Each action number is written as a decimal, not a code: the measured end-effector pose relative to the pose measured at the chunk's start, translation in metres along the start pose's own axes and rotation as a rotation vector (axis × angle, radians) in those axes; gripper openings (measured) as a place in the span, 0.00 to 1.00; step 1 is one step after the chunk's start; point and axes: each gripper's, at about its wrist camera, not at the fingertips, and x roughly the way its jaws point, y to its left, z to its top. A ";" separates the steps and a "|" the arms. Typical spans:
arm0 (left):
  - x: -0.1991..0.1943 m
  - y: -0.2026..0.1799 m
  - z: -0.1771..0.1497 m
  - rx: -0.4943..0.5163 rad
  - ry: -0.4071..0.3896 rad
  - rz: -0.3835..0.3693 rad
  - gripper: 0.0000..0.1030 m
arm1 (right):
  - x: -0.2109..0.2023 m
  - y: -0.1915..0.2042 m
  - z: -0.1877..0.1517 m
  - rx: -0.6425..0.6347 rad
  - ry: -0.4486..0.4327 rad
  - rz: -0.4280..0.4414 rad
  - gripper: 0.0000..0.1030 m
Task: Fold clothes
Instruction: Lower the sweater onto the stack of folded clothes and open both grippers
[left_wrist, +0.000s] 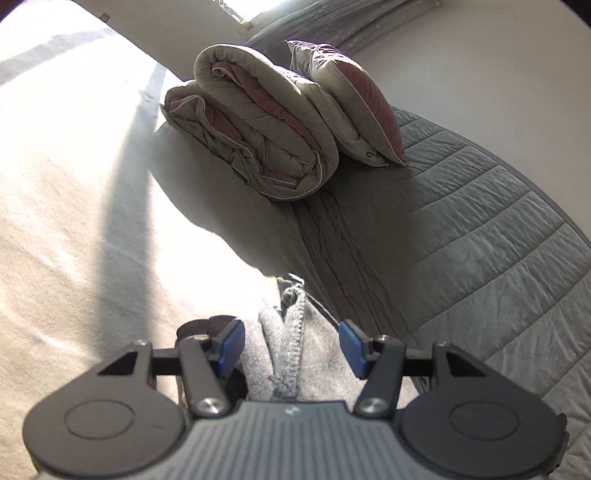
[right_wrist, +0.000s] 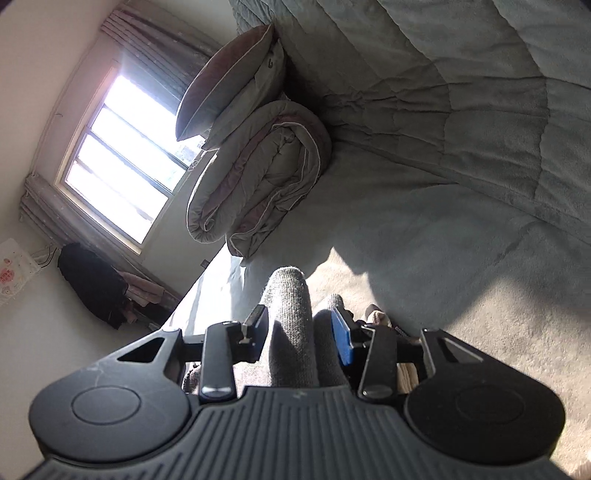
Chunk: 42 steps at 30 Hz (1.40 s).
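A grey knit garment (left_wrist: 295, 332) lies on the bed, bunched into a ridge between the blue pads of my left gripper (left_wrist: 291, 347). The jaws stand apart, with slack room on either side of the ridge. In the right wrist view a fold of the same grey knit garment (right_wrist: 291, 314) stands up between the pads of my right gripper (right_wrist: 301, 330). It fills the gap and touches both pads. The rest of the garment is hidden under the gripper bodies.
A rolled grey-and-mauve duvet (left_wrist: 255, 129) (right_wrist: 258, 177) and a pillow (left_wrist: 351, 103) (right_wrist: 229, 81) lie ahead on the bed. The grey quilted bedspread (left_wrist: 461, 221) covers the right side and a sunlit pale sheet (left_wrist: 55, 221) the left. A window (right_wrist: 122, 155) and dark hanging clothes (right_wrist: 92, 284) are beyond.
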 end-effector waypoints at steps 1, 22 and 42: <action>-0.005 -0.006 0.004 0.040 -0.044 0.008 0.55 | -0.004 0.010 0.001 -0.057 -0.036 -0.004 0.42; 0.059 -0.017 -0.030 0.322 0.031 0.062 0.02 | 0.063 0.003 -0.043 -0.379 -0.008 -0.223 0.06; -0.082 -0.083 -0.015 0.378 0.103 0.187 0.52 | -0.074 0.090 -0.053 -0.331 -0.018 -0.211 0.43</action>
